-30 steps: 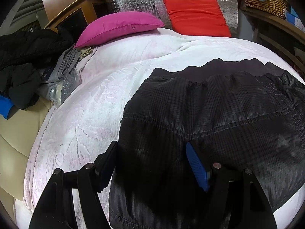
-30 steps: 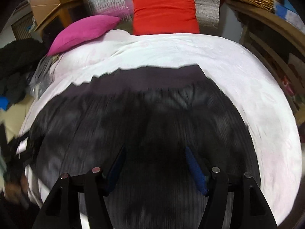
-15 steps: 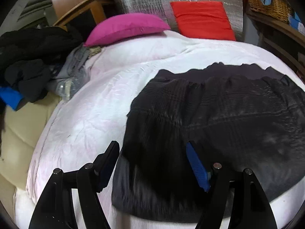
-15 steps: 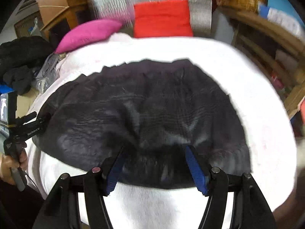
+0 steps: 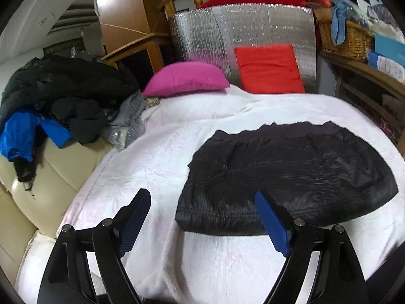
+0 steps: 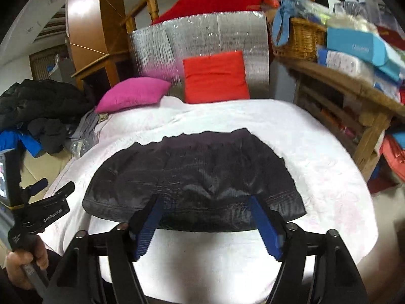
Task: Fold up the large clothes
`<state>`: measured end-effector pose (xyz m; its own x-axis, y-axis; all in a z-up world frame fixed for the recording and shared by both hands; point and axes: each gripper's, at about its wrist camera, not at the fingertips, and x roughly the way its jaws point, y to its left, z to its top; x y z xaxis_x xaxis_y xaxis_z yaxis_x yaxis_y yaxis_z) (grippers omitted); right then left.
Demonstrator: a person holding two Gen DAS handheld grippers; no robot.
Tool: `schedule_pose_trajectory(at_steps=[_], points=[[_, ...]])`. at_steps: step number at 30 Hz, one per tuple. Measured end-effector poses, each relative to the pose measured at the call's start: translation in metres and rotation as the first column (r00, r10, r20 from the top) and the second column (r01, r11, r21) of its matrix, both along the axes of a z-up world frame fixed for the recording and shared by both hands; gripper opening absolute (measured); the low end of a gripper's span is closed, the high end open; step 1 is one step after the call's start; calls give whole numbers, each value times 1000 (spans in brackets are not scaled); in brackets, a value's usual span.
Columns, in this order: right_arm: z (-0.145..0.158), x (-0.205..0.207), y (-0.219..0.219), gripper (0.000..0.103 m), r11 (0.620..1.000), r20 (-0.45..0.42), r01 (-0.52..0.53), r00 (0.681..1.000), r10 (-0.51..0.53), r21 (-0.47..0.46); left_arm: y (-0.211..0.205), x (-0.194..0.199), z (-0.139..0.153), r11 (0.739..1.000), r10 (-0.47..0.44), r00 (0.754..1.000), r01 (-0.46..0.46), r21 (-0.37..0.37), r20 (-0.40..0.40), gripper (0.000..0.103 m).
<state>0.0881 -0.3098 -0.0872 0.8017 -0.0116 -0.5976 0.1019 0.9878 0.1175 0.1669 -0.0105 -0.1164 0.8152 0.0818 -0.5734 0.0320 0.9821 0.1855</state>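
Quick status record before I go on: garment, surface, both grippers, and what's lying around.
garment: dark folded garment, lying flat, folded edge toward the grippers
surface: white blanket over the bed
left gripper: open, jaws just widened, nothing between them, held above the blanket off the garment's left corner
right gripper: open, jaws just widened, nothing gripped, above the garment's near edge
pillows: magenta pillow and red cushion at the far end
clutter: pile of dark and blue clothes to the left
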Motion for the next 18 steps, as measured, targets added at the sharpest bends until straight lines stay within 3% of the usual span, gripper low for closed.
schedule_pose_trajectory(at_steps=[5, 13, 18], points=[[9, -25, 12, 75, 1000, 9, 16, 1000, -16, -19, 2, -28, 21, 1000, 12, 1000, -11, -25, 24, 86], [24, -58, 27, 75, 999, 20, 31, 999, -31, -26, -6, -77, 60, 999, 28, 994, -26, -23, 109, 100], [38, -79, 26, 76, 999, 42, 42, 998, -41, -16, -11, -105, 82, 999, 19, 987, -14, -36, 160, 101]])
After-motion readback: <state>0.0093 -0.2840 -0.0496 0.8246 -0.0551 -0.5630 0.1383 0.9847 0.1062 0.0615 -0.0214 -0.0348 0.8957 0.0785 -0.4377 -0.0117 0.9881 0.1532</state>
